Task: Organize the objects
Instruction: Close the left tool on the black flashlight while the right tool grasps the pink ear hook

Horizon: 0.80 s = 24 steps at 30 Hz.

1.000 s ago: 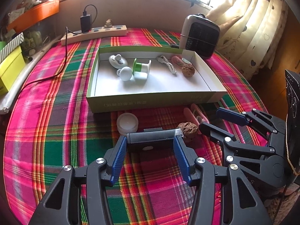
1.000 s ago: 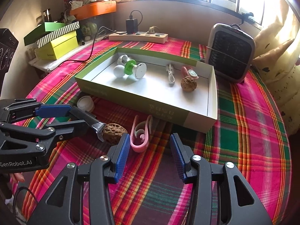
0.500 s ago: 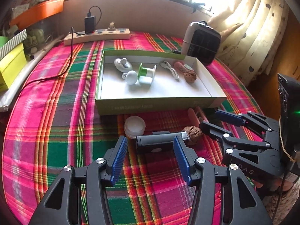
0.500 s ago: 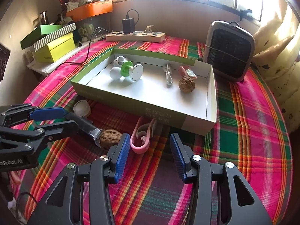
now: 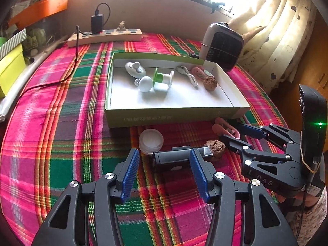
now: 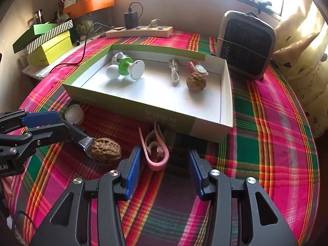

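Observation:
On the plaid cloth in front of a shallow green box (image 5: 174,116) lie a dark grey cylinder (image 5: 174,157), a walnut (image 5: 215,148), a pink clip (image 5: 225,129) and a white cap (image 5: 151,141). My left gripper (image 5: 164,151) is open. The cylinder lies crosswise just past its fingertips, its clear end against the walnut (image 6: 105,150). My right gripper (image 6: 164,149) is open too, and the pink clip (image 6: 155,155) rests on the cloth just ahead of its gap, untouched. Inside the box (image 6: 131,104) are a second walnut (image 6: 195,82), a green-and-white spool (image 6: 131,67) and a white cable (image 6: 174,71).
A power strip with a black charger (image 5: 104,35) lies along the back wall, its cord trailing over the cloth. A small fan heater (image 6: 246,43) stands behind the box's right end. Yellow-green boxes (image 6: 51,49) are stacked at the left. Curtains hang at the right.
The left view has shifted slightly, so the cylinder now sits a little beyond the fingertips instead of level with them. No object has moved and neither gripper has changed its opening.

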Available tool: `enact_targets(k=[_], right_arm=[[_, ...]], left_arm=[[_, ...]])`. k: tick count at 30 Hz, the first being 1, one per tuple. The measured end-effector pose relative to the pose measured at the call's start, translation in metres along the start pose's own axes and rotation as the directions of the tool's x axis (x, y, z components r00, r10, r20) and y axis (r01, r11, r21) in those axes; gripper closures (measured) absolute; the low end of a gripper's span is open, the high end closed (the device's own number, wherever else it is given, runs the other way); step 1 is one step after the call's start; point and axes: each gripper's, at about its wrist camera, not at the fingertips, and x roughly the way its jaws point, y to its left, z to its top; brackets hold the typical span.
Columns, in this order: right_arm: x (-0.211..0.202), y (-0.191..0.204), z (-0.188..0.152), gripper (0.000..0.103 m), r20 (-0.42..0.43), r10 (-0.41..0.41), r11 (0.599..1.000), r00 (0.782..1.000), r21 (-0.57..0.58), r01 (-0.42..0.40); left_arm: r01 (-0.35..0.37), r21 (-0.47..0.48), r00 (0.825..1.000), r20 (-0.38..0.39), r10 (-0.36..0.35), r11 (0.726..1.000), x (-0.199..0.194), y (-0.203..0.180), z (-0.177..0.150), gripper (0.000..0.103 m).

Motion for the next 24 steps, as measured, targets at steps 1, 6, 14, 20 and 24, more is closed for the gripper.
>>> enact_targets(k=[1, 6, 14, 20, 24], right_arm=[[0.001, 0.001, 0.001, 0.057, 0.001, -0.001, 1.0, 1.0, -0.003, 0.001], [0.0, 0.002, 0.001, 0.059, 0.007, -0.003, 1.0, 1.0, -0.004, 0.003], [-0.003, 0.003, -0.003, 0.076, 0.016, 0.004, 1.0, 1.0, 0.003, -0.004], [-0.005, 0.002, -0.005, 0.078, 0.016, 0.004, 1.0, 1.0, 0.011, -0.004], [-0.008, 0.001, -0.007, 0.079, 0.02, 0.002, 1.0, 1.0, 0.015, -0.002]], left_arm=[[0.006, -0.002, 1.0, 0.0, -0.006, 1.0, 0.0, 0.0, 0.0, 0.053], [0.033, -0.006, 0.999, -0.007, -0.033, 0.999, 0.001, 0.001, 0.001, 0.053], [0.075, 0.032, 0.997, -0.019, -0.074, 0.997, 0.001, -0.01, -0.005, 0.053], [0.099, 0.026, 0.995, -0.025, -0.099, 0.995, -0.003, -0.011, -0.011, 0.053], [0.108, 0.046, 0.994, -0.031, -0.107, 0.993, -0.007, -0.017, -0.017, 0.053]])
